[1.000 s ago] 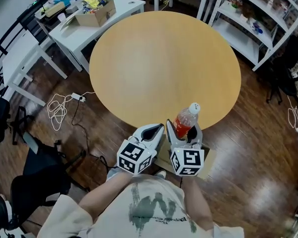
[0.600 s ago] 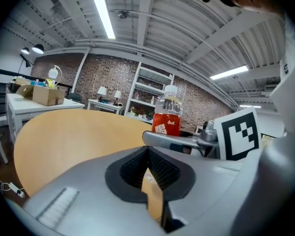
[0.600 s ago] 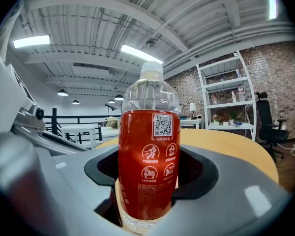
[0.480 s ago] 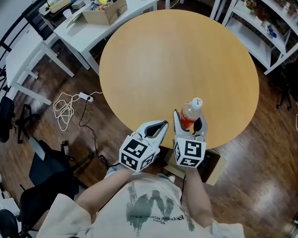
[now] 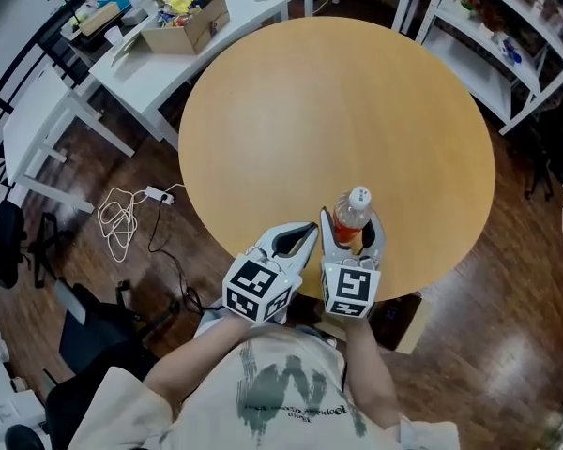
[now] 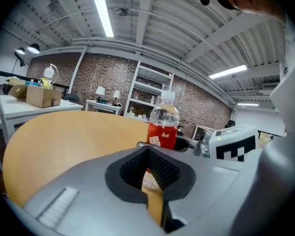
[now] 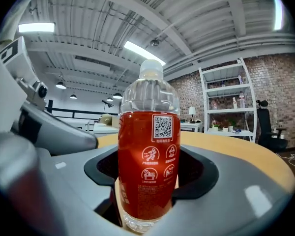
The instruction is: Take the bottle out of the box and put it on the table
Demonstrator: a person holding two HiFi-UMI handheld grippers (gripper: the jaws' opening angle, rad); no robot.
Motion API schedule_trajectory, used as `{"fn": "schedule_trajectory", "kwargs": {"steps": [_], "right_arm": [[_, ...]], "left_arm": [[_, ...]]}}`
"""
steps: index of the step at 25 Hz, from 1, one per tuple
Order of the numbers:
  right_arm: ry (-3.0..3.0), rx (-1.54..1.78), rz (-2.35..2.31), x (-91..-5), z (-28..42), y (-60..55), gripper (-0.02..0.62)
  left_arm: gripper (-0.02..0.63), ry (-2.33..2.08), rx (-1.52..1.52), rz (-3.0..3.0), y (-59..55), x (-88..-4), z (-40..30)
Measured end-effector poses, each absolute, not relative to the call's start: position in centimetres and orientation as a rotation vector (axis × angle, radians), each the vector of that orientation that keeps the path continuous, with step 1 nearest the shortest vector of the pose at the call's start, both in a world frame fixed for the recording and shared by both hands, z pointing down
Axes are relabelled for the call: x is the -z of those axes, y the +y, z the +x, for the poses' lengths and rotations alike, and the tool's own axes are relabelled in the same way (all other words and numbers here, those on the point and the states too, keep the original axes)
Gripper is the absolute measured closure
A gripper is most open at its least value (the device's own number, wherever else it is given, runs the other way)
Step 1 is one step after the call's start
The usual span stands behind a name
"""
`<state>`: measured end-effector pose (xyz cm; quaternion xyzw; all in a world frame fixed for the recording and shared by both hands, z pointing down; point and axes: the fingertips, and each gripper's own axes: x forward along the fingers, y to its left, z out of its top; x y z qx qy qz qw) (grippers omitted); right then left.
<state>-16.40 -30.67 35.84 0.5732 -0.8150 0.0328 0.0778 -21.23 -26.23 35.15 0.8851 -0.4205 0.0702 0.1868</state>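
At far left, a white cable (image 5: 122,216) lies coiled on the dark plank floor. The table (image 5: 338,111) is round, smooth and matte, with a pale wood tone and a clean curved edge. Its top is bare over most of its width, which leaves you open room ahead and to both sides.

Your left gripper (image 5: 310,229) is clenched and carries nothing. Its ribbed black pads meet at the tips, with only a thin slit behind them.

Your right gripper (image 5: 349,225), just beside it, grasps the bottle (image 5: 354,210) upright at mid-body. The bottle is clear plastic with a white cap and a red label and sits over the table's near edge. Whether its base touches the top cannot be told.

The cardboard box (image 5: 408,324) shows only one corner at the table's rim, with the rest hidden.
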Motion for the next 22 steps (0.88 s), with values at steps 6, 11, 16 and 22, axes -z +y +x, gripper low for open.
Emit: {"fn": "schedule_trajectory", "kwargs": {"steps": [6, 11, 16, 22], "right_arm": [[-2.473, -0.054, 1.717, -35.8, -16.8, -29.9, 0.281], [-2.475, -0.077, 1.674, -36.2, -16.8, -29.9, 0.284], [-2.494, -0.158, 1.580, -36.7, -16.5, -29.5, 0.241], [-2.509, -0.145, 1.552, -35.7, -15.8, -27.6, 0.246]], "left_arm": [[0.615, -1.220, -0.177, 2.454, -27.5, -35.6, -21.7], [0.615, -1.245, -0.187, 2.424, -27.0, -35.9, -21.5], [0.615, -1.273, -0.184, 2.407, -26.2, -35.7, -21.3], [0.615, -1.306, -0.164, 2.381, -24.6, -35.1, -21.0]]}}
